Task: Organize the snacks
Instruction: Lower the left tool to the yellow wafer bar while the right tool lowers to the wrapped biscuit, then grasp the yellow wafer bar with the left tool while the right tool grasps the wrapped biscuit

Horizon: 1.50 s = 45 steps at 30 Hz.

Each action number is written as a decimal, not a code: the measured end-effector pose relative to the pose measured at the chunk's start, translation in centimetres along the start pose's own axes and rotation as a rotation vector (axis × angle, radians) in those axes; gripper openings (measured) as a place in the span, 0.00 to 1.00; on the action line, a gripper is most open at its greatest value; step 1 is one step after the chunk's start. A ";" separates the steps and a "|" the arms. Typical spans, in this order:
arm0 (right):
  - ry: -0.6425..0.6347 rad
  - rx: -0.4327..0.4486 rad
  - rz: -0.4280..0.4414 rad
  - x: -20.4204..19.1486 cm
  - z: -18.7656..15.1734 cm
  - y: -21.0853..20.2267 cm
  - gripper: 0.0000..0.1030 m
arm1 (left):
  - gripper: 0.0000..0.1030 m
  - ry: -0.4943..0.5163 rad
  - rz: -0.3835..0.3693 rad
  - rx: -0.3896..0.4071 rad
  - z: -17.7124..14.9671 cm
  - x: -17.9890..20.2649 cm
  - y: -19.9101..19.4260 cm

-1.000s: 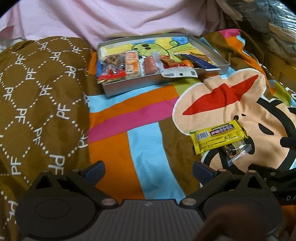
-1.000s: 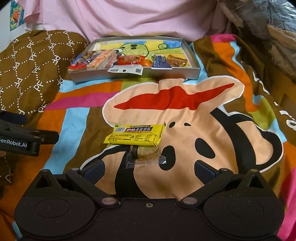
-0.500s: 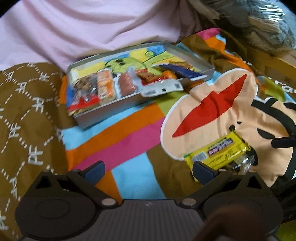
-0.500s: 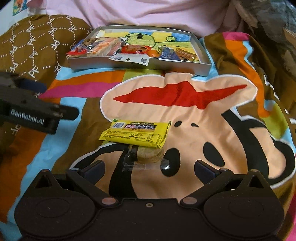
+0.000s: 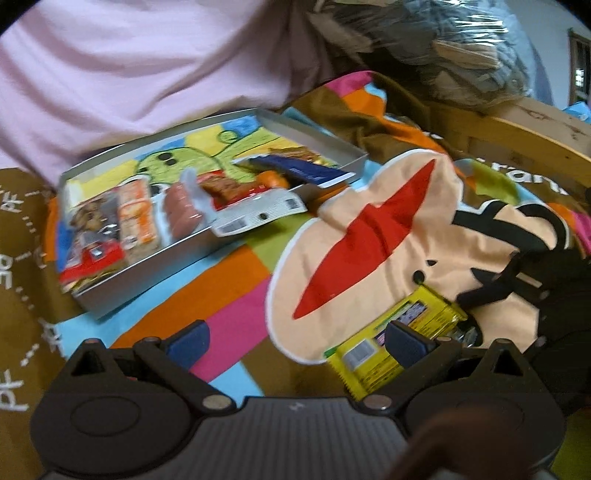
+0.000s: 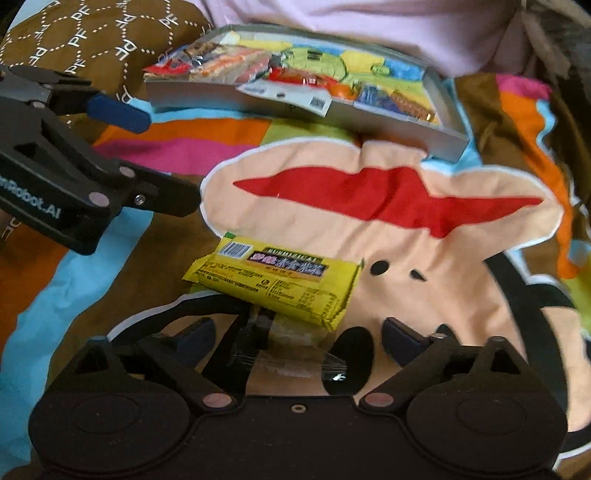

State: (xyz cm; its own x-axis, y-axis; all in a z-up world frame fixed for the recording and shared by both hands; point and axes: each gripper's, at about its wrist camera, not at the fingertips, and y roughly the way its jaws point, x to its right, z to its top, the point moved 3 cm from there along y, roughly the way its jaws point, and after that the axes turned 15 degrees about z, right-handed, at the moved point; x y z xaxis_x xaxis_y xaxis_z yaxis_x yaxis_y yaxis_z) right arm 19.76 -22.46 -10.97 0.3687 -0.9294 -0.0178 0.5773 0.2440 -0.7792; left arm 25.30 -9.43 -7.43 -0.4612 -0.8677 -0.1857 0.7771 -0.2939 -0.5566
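A yellow snack bar [image 6: 273,280] lies on the cartoon blanket, overlapping a clear-wrapped pastry [image 6: 291,336]. My right gripper [image 6: 299,336] is open, low over the blanket, with the pastry between its fingers and the bar just ahead. My left gripper [image 5: 297,338] is open too. Its right finger covers part of the yellow bar [image 5: 373,362]. The left gripper [image 6: 166,160] shows at the left of the right wrist view. One of the right gripper's fingers [image 5: 480,293] touches or nearly touches the bar's far end. A grey tray [image 5: 147,269] of several snacks sits further back.
The tray [image 6: 369,122] rests on the striped blanket, with a white label [image 6: 288,96] hanging over its front wall. A brown patterned cushion [image 6: 92,33] lies at the left, pink fabric [image 5: 147,74] behind the tray, and a wooden frame [image 5: 517,136] at the right.
Both grippers have closed in on the yellow bar. The left swung right until its finger overlaps the bar; the right moved forward so the pastry sits between its fingers. Both stay open.
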 end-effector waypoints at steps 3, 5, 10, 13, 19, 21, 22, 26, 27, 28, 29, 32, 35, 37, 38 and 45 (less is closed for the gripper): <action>-0.005 -0.003 -0.020 0.0 0.0 0.1 0.79 | 1.00 0.010 -0.051 0.011 0.3 0.3 0.6; -0.012 -0.007 -0.021 0.0 -0.1 0.0 0.71 | 1.00 0.026 -0.079 0.017 0.5 0.7 1.0; -0.100 -0.050 -0.048 0.0 -0.5 -0.5 0.62 | 1.00 0.076 -0.165 0.014 0.5 1.5 2.0; -0.176 -0.078 -0.074 0.2 -1.1 -1.0 0.62 | 1.00 0.118 -0.216 0.002 0.3 2.3 2.7; -0.199 -0.097 -0.035 1.1 -1.3 -1.2 0.62 | 0.99 0.259 -0.255 0.008 -0.5 4.4 3.6; -0.192 -0.098 -0.021 1.4 -1.3 -1.2 0.62 | 0.99 0.299 -0.270 0.025 -0.6 5.1 3.8; -0.187 -0.098 -0.014 1.4 -1.2 -1.2 0.62 | 0.99 0.311 -0.276 0.031 -0.6 5.3 3.8; -0.185 -0.098 0.001 1.6 -1.2 -1.2 0.62 | 0.94 0.328 -0.310 0.023 -0.6 5.7 4.6; -0.186 -0.099 0.003 1.6 -1.2 -1.2 0.63 | 0.93 0.328 -0.321 0.013 -0.6 5.6 4.8; -0.186 -0.099 0.004 1.7 -1.2 -1.2 0.63 | 0.90 0.328 -0.331 0.004 -0.8 5.6 5.0; -0.186 -0.099 0.005 1.7 -1.2 -1.2 0.63 | 0.87 0.328 -0.337 -0.003 -0.8 5.6 5.2; -0.186 -0.099 0.005 1.7 -1.2 -1.1 0.63 | 0.78 0.330 -0.349 -0.019 -1.1 5.4 5.3; -0.185 -0.097 0.005 1.8 -1.3 -1.0 0.64 | 0.70 0.336 -0.334 -0.074 -1.1 5.5 5.4; -0.185 -0.096 0.004 1.8 -1.3 -1.0 0.64 | 0.67 0.336 -0.313 -0.104 -1.1 5.5 5.2; -0.185 -0.095 0.003 1.7 -1.3 -1.1 0.64 | 0.66 0.331 -0.304 -0.121 -1.1 5.5 5.2; -0.190 -0.086 -0.008 1.6 -1.4 -1.1 0.64 | 0.63 0.197 -0.205 -0.279 -1.4 5.3 4.4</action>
State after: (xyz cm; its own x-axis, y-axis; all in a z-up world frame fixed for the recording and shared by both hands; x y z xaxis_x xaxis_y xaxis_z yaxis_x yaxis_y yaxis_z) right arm 18.72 -24.58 -10.99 0.5000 -0.8601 0.1008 0.5195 0.2047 -0.8296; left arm 25.67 -14.77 -11.99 -0.6889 -0.7010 -0.1848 0.5267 -0.3088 -0.7920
